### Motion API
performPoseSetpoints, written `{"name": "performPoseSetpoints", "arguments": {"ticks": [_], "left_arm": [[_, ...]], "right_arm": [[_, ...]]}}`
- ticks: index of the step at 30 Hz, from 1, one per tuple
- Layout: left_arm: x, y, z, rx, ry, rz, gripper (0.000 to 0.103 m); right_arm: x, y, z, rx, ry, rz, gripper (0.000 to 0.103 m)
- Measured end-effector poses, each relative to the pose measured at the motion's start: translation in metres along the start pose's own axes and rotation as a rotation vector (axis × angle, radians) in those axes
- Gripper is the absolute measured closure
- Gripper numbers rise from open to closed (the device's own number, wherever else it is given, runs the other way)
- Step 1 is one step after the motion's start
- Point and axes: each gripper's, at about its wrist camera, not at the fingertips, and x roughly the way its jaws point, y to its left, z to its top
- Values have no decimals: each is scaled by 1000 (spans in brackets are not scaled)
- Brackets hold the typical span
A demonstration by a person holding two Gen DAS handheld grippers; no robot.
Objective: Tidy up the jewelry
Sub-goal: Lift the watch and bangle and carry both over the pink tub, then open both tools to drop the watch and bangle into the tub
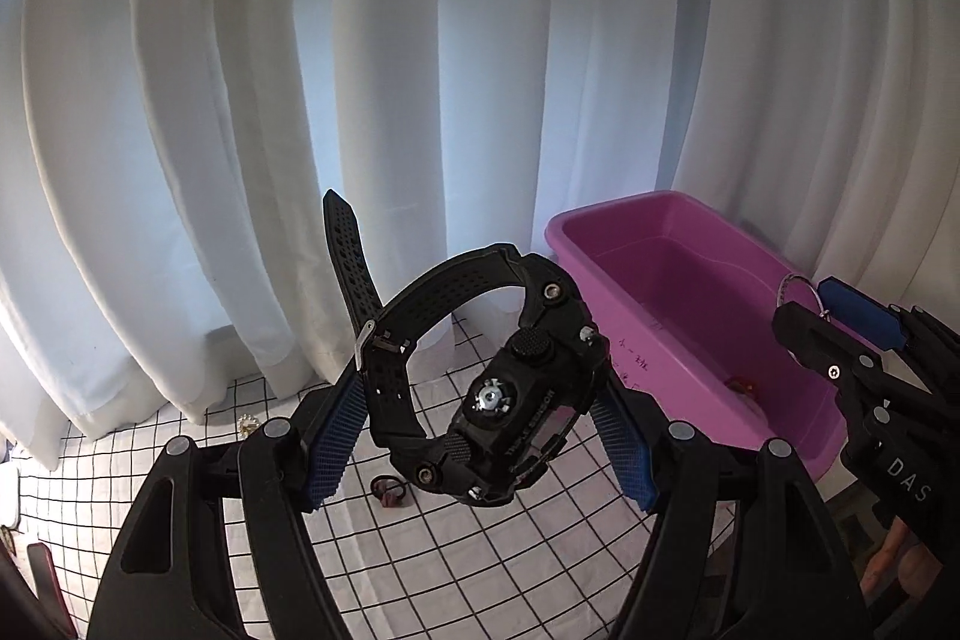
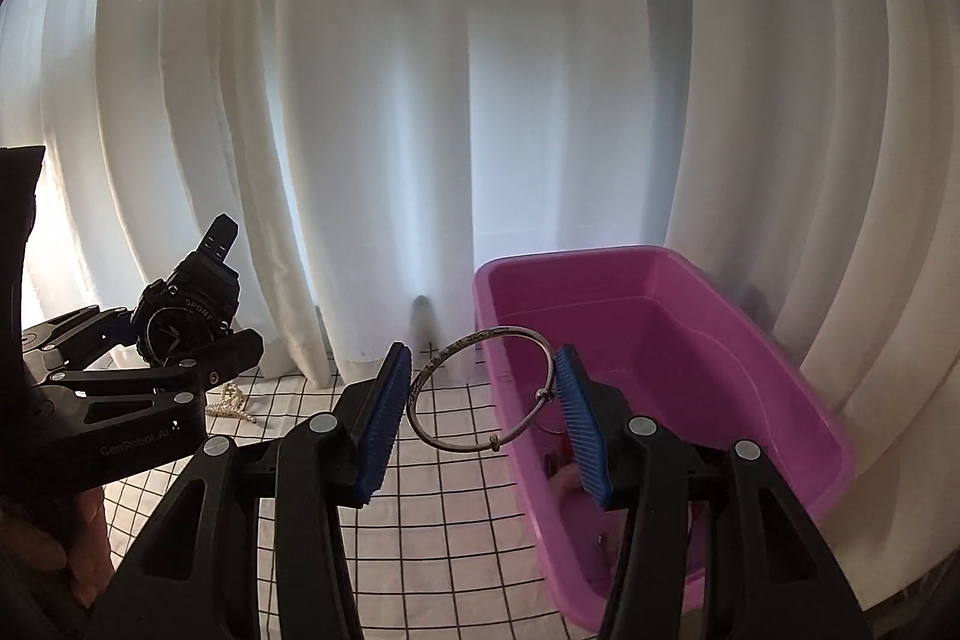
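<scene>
Right gripper (image 2: pixel 483 400) clamping silver bangle (image 2: pixel 480 388) nearest purple bin (image 2: pixel 660 340); left gripper (image 1: pixel 480 424) clamping black watch (image 1: pixel 480 388) farther left.

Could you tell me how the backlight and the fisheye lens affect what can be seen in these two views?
Left wrist view: the bright curtain backlights the black watch, yet its case lettering stays legible; the grid cloth bows at the edges. Right wrist view: the silver bangle shows crisply against the curtain, the pink bin looks slightly smeared at its far rim, and dark vignetting fills the corners.
</scene>
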Motion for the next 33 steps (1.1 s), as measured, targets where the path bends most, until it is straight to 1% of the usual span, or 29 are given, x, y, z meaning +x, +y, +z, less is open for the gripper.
{"name": "performPoseSetpoints", "arguments": {"ticks": [3,6,10,14,18,21,24,29,33], "left_arm": [[13,-36,16,16,6,-35,34],[34,-71,31,19,28,-73,34],[68,-115,46,34,81,-124,34],[102,-148,57,53,147,-132,34],[135,-160,59,44,234,-135,34],[157,-167,57,36,280,-122,34],[176,-169,54,50,327,-102,34],[201,-175,48,45,393,-103,33],[217,-173,48,40,429,-91,32]], "right_arm": [[0,-43,8,24,-2,-11,55],[8,-82,13,42,20,-16,55],[25,-126,14,66,74,-4,55],[47,-152,4,87,148,19,55],[71,-167,-6,111,224,53,55],[86,-175,-12,118,275,71,55],[100,-178,-16,118,316,89,55],[115,-179,-22,113,370,113,55],[119,-177,-22,103,397,108,54]]}}
